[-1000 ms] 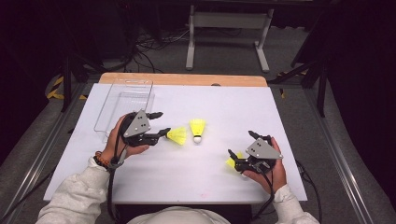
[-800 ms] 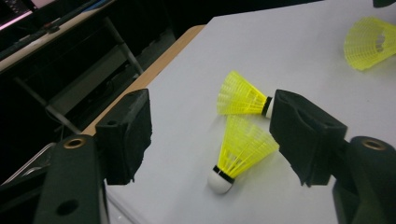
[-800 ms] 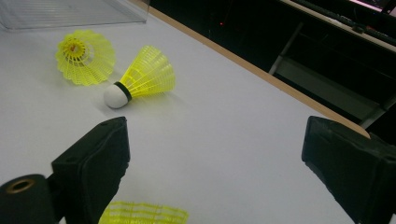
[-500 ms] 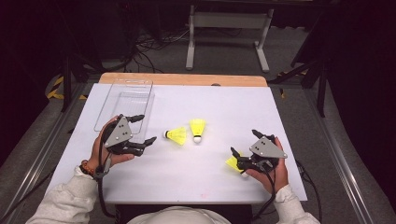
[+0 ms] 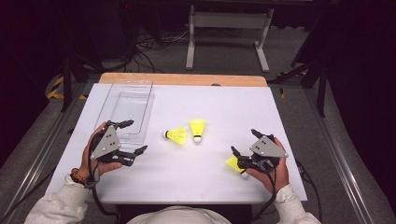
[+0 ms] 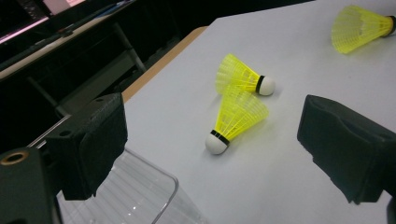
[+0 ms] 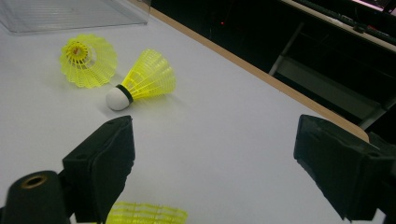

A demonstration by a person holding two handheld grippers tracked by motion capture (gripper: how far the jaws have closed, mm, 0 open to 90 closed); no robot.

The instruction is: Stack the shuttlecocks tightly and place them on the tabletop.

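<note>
Two yellow shuttlecocks lie side by side mid-table: one point(image 5: 177, 135) point(image 6: 236, 116) with its cork pointing left, the other point(image 5: 198, 128) point(image 7: 144, 79) with its cork toward me. My left gripper point(image 5: 136, 136) stands off to their left beside the clear box. Its jaws have just been opening and hold nothing. A third shuttlecock point(image 5: 233, 163) point(image 7: 144, 215) lies low by the inner jaw of my right gripper point(image 5: 243, 141). Those jaws have just been closing a little but stand wide, with the pads off it.
A clear plastic box point(image 5: 128, 105) sits at the table's back left, its near corner point(image 6: 140, 196) right by my left gripper. The wooden table edge point(image 5: 187, 79) runs along the back. Bare white tabletop point(image 5: 187, 172) spreads between my hands.
My left gripper opened, let go of the shuttlecock and drew back left toward the box. That shuttlecock now lies next to the other one. The right hand stayed put.
</note>
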